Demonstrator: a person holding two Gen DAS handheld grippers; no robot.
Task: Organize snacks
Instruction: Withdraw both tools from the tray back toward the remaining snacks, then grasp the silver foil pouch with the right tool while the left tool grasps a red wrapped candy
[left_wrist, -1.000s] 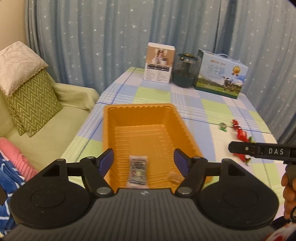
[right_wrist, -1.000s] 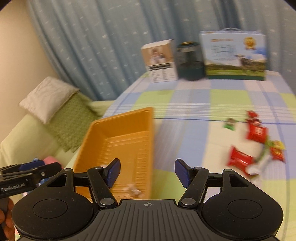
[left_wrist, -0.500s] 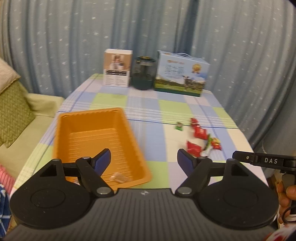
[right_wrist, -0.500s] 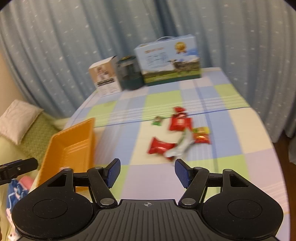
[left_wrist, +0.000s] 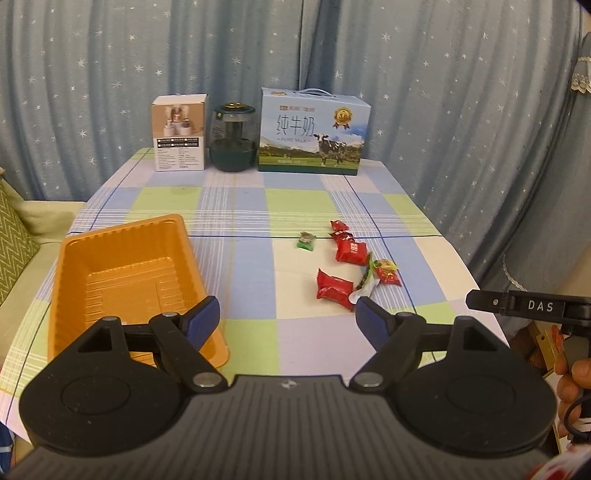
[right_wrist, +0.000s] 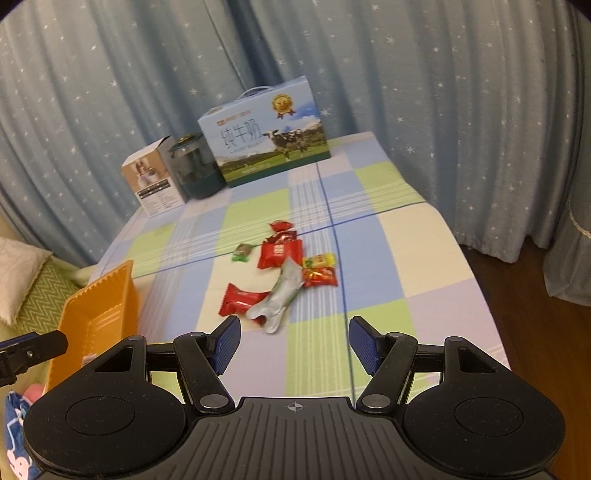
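Snacks lie loose on a desk (left_wrist: 236, 273) draped in a soft checked cloth of blue, green, cream and lilac squares.

At near left sits one orange tray (left_wrist: 74, 258), rectangular, thin moulded plastic with a ribbed floor and rounded rim, its long axis running near to far. Part of the left tool covers its near end, so what lies there cannot be told.

To its right, well apart from it, is a cluster of seven wrapped snacks:
- one small green candy (left_wrist: 306, 241), farthest left;
- one small red twist candy (left_wrist: 339, 225) at the far end;
- one larger glossy red packet (left_wrist: 351, 252) just nearer;
- one red pillow packet (left_wrist: 332, 288) nearest of all;
- one crinkled silver wrapper (right_wrist: 280, 295), elongated, its long axis slanting from near left to far right;
- one yellow-green candy (right_wrist: 319, 260) and one red-gold candy (right_wrist: 320, 277), stacked far to near on the right, touching the silver wrapper.

Along the far edge stand three things: one white carton (left_wrist: 179, 137), one dark green glass jar (left_wrist: 232, 137) with a round lid, and one blue milk box (left_wrist: 313, 131) with a carry handle.

Left tool (left_wrist: 288, 317): blue-padded fingers spread wide, holding nothing, over the near edge between tray and cluster.

Right tool (right_wrist: 295, 343): fingers likewise spread and unloaded, just short of the silver wrapper.
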